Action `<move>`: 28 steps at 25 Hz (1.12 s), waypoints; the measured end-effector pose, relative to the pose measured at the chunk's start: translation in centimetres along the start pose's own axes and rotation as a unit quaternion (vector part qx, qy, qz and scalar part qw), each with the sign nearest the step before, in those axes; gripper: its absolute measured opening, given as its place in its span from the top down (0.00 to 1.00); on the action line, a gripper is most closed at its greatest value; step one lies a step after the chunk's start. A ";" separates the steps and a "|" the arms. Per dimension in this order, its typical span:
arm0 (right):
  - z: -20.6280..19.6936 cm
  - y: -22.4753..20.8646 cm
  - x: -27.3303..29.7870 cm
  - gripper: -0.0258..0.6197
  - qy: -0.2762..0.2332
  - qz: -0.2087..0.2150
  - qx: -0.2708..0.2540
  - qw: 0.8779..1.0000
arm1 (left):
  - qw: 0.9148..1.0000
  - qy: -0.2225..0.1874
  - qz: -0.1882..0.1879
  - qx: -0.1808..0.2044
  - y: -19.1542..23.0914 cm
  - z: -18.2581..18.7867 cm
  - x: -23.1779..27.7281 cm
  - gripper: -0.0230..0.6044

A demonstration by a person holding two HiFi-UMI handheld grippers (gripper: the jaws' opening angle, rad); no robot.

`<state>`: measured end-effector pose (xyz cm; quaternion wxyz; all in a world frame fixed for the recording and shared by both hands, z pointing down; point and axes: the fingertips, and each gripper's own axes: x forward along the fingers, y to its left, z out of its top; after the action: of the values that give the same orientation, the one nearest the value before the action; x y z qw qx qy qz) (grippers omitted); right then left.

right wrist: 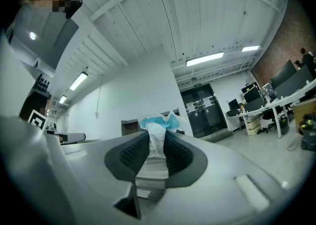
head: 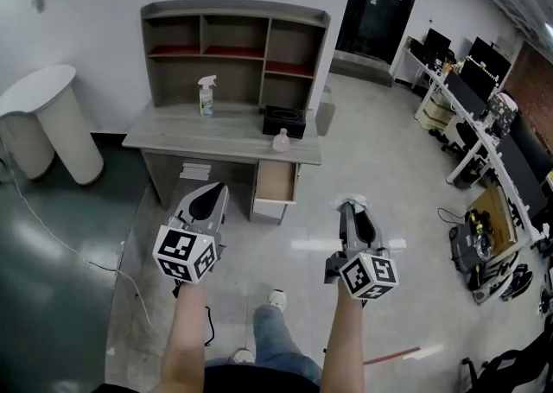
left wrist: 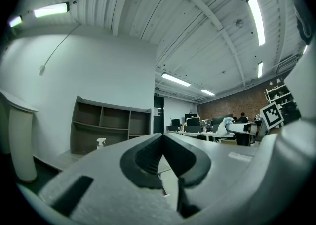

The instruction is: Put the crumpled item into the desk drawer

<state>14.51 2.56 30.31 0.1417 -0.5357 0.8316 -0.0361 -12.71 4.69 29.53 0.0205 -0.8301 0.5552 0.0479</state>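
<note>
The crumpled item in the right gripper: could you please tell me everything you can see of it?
The crumpled item is a wad of thin white sheet, paper or fabric, with a light blue patch near its top. It is pinched between the ribbed dark fingers of the right gripper, its bunched top poking out past the tips. It is held in the air above the floor, short of the desk; nothing else touches it.

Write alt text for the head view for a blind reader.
The right gripper pinches a crumpled white item, the left gripper is shut and empty; both face a grey desk whose drawer stands open. A spray bottle and black box sit on the desk.
</note>
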 end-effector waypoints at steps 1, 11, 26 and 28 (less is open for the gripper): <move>-0.3 -0.3 0.9 0.81 0.001 0.002 0.000 1.000 | 1.000 0.002 0.001 0.000 0.4 -0.3 0.7 0.96; -2.9 -5.3 13.5 0.81 0.007 0.027 -0.005 1.000 | 0.999 0.014 0.036 -0.001 6.1 -3.4 10.5 0.96; -7.2 -13.6 34.2 0.81 0.051 0.076 0.009 0.996 | 0.996 0.048 0.078 -0.006 13.5 -6.9 28.8 0.96; -8.4 -14.1 36.2 0.81 0.061 0.083 0.012 0.995 | 0.995 0.050 0.082 -0.008 14.0 -7.8 30.2 0.96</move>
<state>10.65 -36.78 34.21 0.0998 -0.4602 0.8797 -0.0666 -13.75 -29.16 34.44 -0.0179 -0.7835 0.6210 0.0120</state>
